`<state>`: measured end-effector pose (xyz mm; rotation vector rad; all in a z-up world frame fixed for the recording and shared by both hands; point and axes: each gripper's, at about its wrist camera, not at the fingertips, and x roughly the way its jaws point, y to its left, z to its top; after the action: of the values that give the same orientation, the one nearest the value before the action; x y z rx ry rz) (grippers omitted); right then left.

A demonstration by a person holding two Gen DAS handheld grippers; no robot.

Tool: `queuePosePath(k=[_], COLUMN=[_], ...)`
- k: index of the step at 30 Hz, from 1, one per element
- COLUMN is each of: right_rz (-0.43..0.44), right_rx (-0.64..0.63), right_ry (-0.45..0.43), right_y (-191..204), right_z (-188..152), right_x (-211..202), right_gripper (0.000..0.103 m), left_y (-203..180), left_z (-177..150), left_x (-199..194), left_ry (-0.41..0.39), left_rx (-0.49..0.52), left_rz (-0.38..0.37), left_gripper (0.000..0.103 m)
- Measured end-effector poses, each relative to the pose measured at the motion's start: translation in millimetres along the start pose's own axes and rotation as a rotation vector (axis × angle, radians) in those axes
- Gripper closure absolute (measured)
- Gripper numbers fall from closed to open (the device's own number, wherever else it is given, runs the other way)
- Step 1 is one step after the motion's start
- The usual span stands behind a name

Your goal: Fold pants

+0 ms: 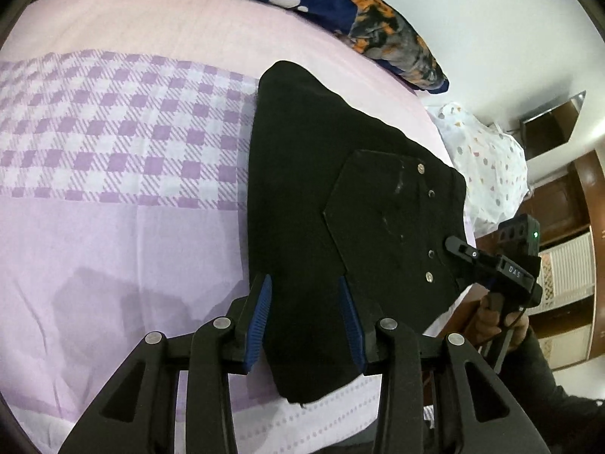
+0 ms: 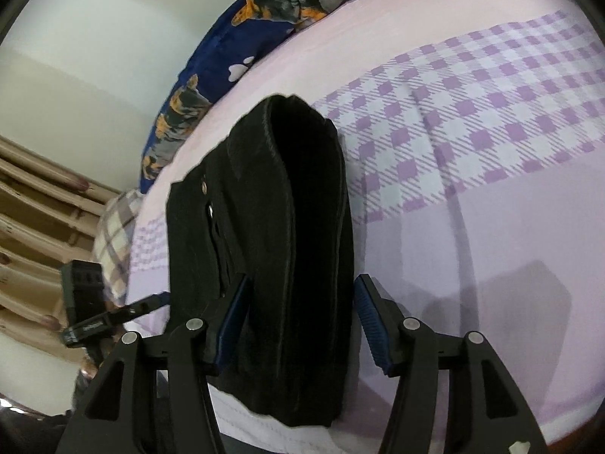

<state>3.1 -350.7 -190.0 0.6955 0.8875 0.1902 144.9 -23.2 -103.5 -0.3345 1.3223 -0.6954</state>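
Left gripper [image 1: 305, 319]: blue-padded fingers spread wide over the near end of the pants, gripping nothing.
Right gripper [image 2: 300, 323]: fingers likewise spread apart, straddling the fold.
Black pants [image 1: 302, 189]: folded into a narrow stack, rivets and back pocket up, lying on the bed.
Bedsheet [image 1: 113, 132]: lilac with a checked band.
Pillow [image 1: 378, 19]: navy dog-print, beyond the pants.

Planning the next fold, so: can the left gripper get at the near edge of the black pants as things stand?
Probably yes. The left gripper is open, its blue pads either side of the black pants on the bed sheet, with nothing between them.
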Motion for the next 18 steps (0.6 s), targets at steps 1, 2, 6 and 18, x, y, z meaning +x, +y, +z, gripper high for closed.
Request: queuePosePath(k=[1, 2, 6, 18], right_rz=[0.019, 0.030, 0.080, 0.186], right_rx=[0.001, -0.002, -0.028, -0.005], right_ry=[0.008, 0.016, 0.067, 0.099], right_y=[-1.6, -2.8, -4.1, -4.6], right_z=[3.2, 5.9, 16.6, 41.1], right_x=[1.6, 2.7, 9.7, 32.8], right_gripper=[0.048, 0.048, 0.048, 0.052], left_y=[0.6, 1.3, 4.4, 20.0], left_z=[2.1, 3.9, 9.7, 29.7], left_x=[1.5, 3.4, 8.8, 15.4], left_ry=[0.003, 0.008, 0.035, 0.033], left_rx=[-0.002, -0.004, -0.009, -0.072], left_rz=[-0.001, -0.002, -0.033, -0.142], left_gripper=[0.064, 0.064, 0.064, 0.063])
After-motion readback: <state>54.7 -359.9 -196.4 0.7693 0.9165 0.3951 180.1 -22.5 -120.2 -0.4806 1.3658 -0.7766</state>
